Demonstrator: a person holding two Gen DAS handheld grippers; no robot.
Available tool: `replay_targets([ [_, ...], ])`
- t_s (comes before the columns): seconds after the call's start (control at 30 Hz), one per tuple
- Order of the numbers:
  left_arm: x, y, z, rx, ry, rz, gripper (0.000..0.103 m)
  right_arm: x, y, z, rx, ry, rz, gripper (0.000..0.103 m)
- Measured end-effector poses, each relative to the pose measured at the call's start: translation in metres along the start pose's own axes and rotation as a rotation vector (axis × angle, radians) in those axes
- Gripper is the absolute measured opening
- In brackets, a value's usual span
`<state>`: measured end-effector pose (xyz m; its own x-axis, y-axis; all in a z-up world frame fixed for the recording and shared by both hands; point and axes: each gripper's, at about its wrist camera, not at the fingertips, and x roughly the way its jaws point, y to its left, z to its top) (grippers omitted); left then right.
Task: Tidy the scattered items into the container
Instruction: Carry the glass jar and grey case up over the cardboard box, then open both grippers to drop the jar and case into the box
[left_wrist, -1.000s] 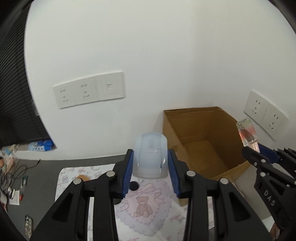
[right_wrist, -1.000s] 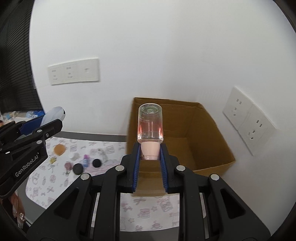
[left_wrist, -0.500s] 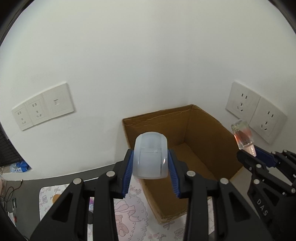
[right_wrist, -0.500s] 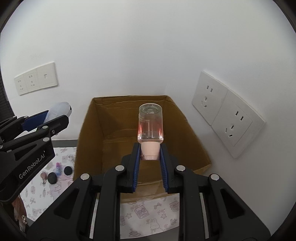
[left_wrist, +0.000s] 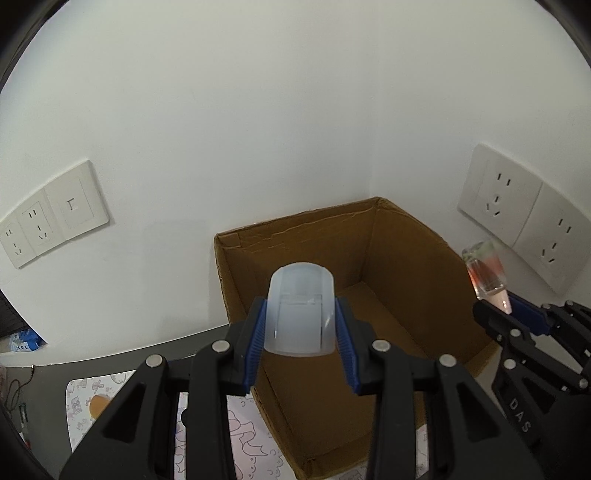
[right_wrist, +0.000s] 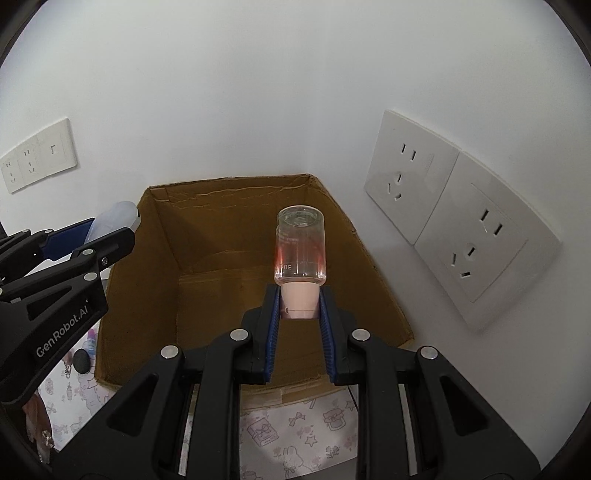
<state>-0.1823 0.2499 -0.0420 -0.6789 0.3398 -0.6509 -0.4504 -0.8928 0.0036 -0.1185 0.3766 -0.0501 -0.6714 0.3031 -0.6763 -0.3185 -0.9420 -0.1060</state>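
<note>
White wall sockets (right_wrist: 458, 225) flank the corner, and a patterned mat (right_wrist: 295, 435) covers the table.

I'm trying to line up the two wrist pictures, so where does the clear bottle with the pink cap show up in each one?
Left wrist view: the bottle is at the right edge, held in the right tongs, below the wall sockets.
Right wrist view: the bottle is at the centre, cap pinched in the same tongs, bottom pointing away.
Shared landmark: the open cardboard box in the wall corner.
</note>
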Motion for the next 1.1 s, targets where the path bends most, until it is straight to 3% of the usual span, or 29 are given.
replay_targets([
  [0.67,0.039,0.006,0.004,-0.044,0.076,0.047,0.037,0.042,0.005,0.000,-0.003,0.054,0.009,0.023],
  [0.7,0.042,0.005,0.005,-0.044,0.103,0.060,0.038,0.044,0.005,0.000,0.001,0.062,0.008,0.029],
  [0.77,0.050,0.006,0.004,-0.039,0.152,0.089,0.054,0.046,0.004,0.001,0.014,0.064,-0.007,0.090],
  [0.8,0.052,0.006,0.004,-0.039,0.164,0.094,0.070,0.044,0.004,0.001,0.016,0.054,-0.020,0.100],
  [0.83,0.053,0.008,0.004,-0.040,0.165,0.098,0.081,0.042,0.005,0.002,0.006,0.045,-0.038,0.103],
  [0.87,0.053,0.009,0.004,-0.044,0.162,0.103,0.083,0.040,0.007,0.002,-0.004,0.040,-0.054,0.103],
  [1.1,0.049,0.012,0.005,-0.068,0.158,0.064,0.085,0.037,0.005,0.002,0.010,0.048,-0.041,0.103],
])
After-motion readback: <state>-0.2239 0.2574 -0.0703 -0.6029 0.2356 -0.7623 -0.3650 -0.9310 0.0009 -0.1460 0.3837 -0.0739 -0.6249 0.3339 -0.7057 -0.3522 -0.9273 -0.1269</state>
